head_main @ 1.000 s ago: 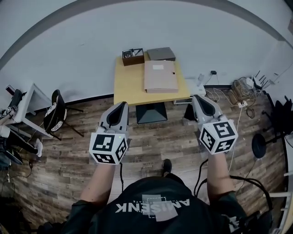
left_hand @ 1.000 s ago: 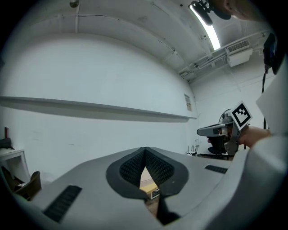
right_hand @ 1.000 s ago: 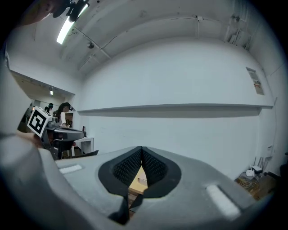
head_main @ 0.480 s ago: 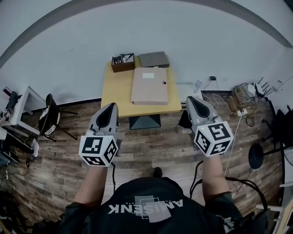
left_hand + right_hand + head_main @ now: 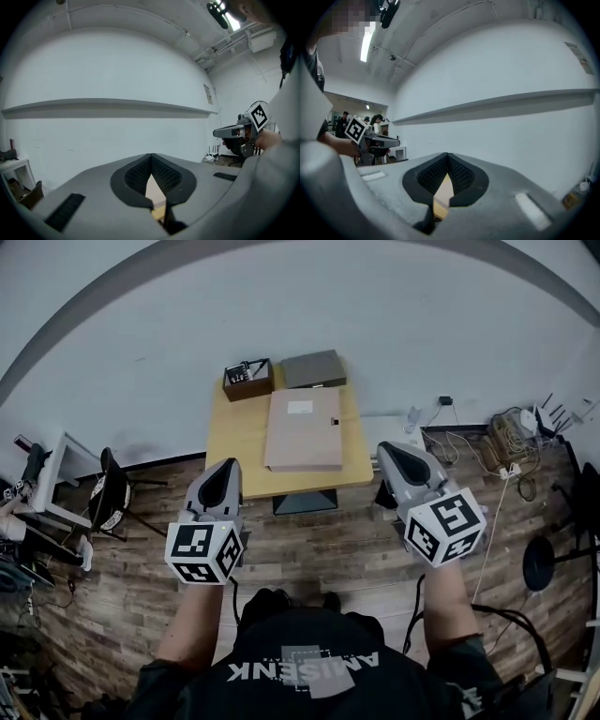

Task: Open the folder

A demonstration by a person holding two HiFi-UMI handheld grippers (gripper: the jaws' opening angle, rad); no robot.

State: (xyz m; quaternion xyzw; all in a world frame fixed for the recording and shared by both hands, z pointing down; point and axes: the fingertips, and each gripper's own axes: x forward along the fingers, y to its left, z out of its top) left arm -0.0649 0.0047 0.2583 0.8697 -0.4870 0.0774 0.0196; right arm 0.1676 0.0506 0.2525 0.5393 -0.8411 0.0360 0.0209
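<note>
Folder (image 5: 303,429): tan, closed, lying flat on the right half of the surface, with a pale label near its far end and a small dark clasp on its right edge.
Surface (image 5: 234,442): small yellow-wood top against the white wall, bare along its left side.
Far edge of surface: open dark box (image 5: 247,379) with small items inside at the left, flat grey case (image 5: 313,369) just beside it at the right, both just behind the folder.
Left tongs (image 5: 225,468): pressed together with nothing between them, held over the wooden floor (image 5: 309,549) short of the surface, pointing toward its near left corner.
Right tongs (image 5: 386,450): likewise pressed together and empty, held just off the near right corner of the surface, apart from the folder.
Seen through the closed tips in both gripper views: a sliver of tan and yellow.
Surroundings: dark chair (image 5: 111,491) at the left, tangle of cables (image 5: 511,442) on the floor at the right.
</note>
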